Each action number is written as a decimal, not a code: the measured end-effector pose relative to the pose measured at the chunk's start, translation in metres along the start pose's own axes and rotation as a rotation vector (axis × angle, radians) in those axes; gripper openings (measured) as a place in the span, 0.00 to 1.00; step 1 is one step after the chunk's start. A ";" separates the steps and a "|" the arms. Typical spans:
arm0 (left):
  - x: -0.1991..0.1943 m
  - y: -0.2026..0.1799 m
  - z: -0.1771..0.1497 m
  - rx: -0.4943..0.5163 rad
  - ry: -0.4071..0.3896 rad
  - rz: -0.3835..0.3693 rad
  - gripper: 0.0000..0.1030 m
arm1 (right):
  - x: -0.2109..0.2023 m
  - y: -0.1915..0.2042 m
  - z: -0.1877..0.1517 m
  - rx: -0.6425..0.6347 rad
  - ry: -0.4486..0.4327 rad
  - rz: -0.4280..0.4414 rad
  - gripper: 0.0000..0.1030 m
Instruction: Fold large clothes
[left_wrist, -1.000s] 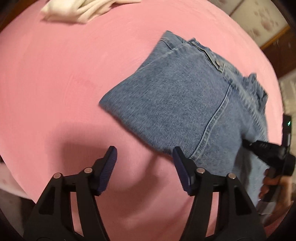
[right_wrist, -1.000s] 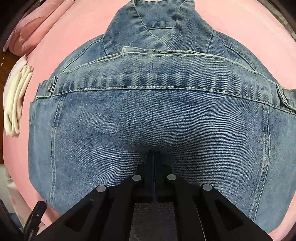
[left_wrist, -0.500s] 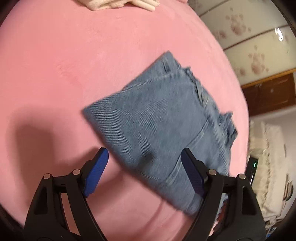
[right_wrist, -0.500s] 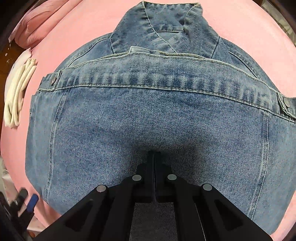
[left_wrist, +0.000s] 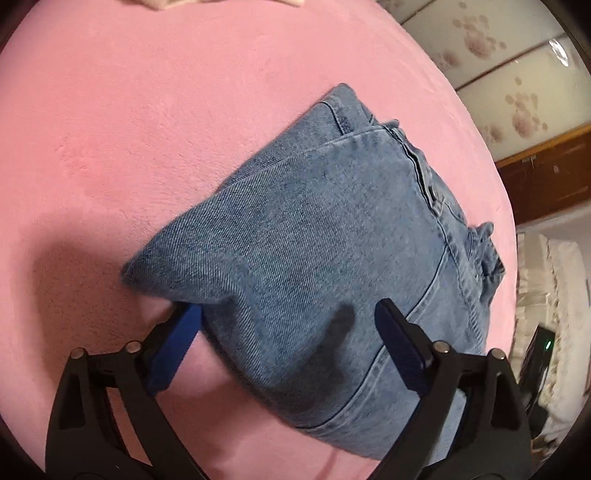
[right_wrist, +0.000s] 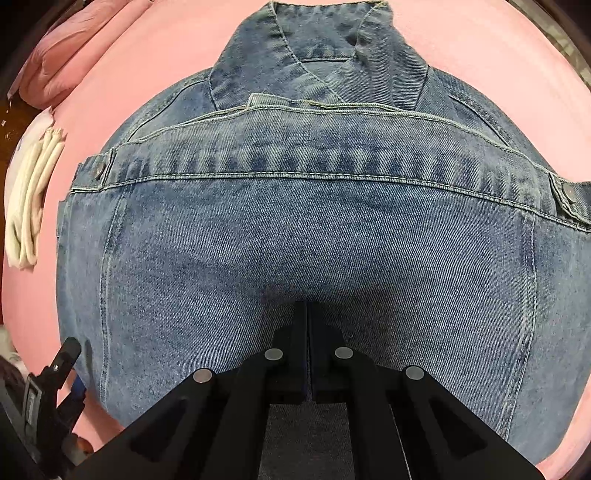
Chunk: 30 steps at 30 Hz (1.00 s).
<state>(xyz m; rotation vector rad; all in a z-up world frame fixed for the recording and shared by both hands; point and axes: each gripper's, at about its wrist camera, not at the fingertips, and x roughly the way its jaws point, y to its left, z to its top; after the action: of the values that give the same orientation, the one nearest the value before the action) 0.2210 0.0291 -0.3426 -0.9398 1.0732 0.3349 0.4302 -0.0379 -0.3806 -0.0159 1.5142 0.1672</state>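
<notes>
A folded blue denim jacket lies on a pink blanket. In the right wrist view the jacket fills the frame, collar at the top. My left gripper is open, its jaws straddling the jacket's near edge: the left finger is tucked under the lifted corner, the right finger lies over the denim. My right gripper has its jaws closed together and presses down on the jacket's middle; I see no fabric pinched between them. The left gripper shows at the lower left of the right wrist view.
A folded white cloth lies on the blanket left of the jacket. Pink bedding is bunched at the far left. A patterned wall and a wooden cabinet stand beyond the bed.
My left gripper has moved in toward the jacket and slid its left finger under the near corner, lifting it. The right gripper has stayed closed and pressing on the jacket.
</notes>
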 end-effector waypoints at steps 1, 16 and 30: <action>0.000 0.001 0.002 -0.013 0.018 0.000 0.90 | -0.002 -0.005 -0.001 0.017 -0.005 0.014 0.01; 0.002 0.005 0.003 -0.037 -0.070 0.033 0.52 | -0.016 -0.041 0.000 0.142 -0.032 0.048 0.01; -0.082 -0.107 -0.041 0.431 -0.389 0.052 0.11 | -0.028 -0.101 -0.032 0.304 -0.106 0.284 0.01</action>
<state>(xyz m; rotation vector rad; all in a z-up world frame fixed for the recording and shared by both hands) 0.2271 -0.0497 -0.2260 -0.4379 0.7678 0.2979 0.4089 -0.1443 -0.3640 0.4457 1.4178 0.1602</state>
